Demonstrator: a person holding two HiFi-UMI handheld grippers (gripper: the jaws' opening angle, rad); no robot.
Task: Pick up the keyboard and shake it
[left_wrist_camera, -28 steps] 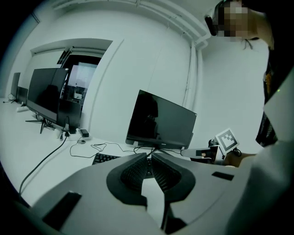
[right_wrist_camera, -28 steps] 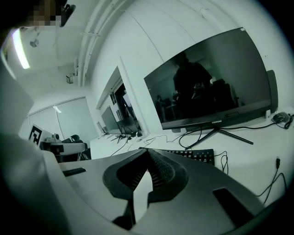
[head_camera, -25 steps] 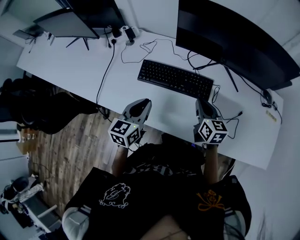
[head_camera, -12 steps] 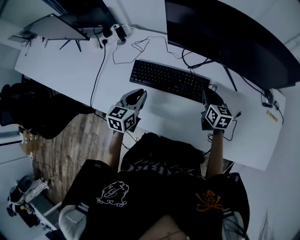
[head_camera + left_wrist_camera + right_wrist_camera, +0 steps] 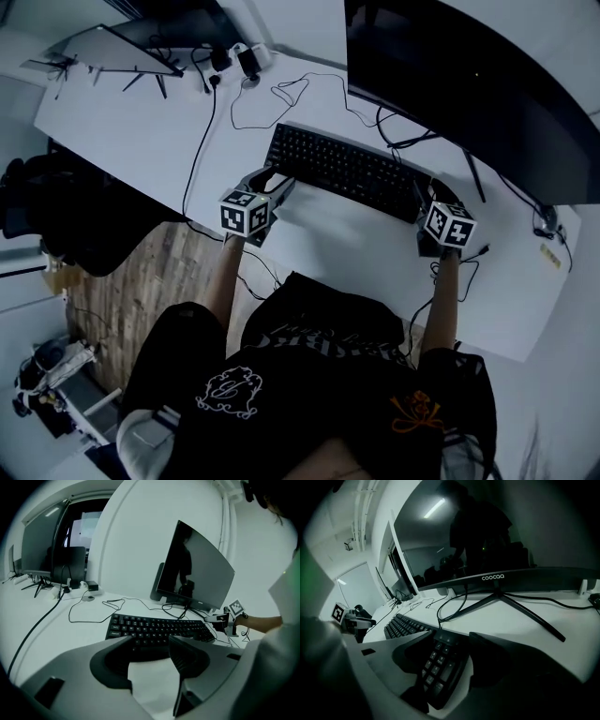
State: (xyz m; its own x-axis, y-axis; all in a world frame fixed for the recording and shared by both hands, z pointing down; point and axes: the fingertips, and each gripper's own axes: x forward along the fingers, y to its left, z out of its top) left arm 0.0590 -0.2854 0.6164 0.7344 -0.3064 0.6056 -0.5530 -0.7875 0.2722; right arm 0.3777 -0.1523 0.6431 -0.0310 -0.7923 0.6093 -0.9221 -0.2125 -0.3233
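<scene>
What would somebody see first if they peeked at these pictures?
A long black keyboard lies in the middle of the white desk, in front of a big dark monitor. The left gripper and the right gripper sit at its two ends, jaws just opened; the keyboard's number-pad end is between the right one's jaws, its other end just ahead of the left one's.

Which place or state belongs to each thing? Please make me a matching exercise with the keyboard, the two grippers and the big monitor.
Things:
1 keyboard
2 left gripper
3 right gripper
4 big monitor

Places or states:
A open, number pad between its fingers
B stands behind the keyboard, screen dark
C open, fingertips at the keyboard's left end
D lies flat on the white desk

Pairs: 1-D, 2-C, 3-A, 4-B.

Both grippers' fingers have just been opening; neither presses the keyboard.
</scene>
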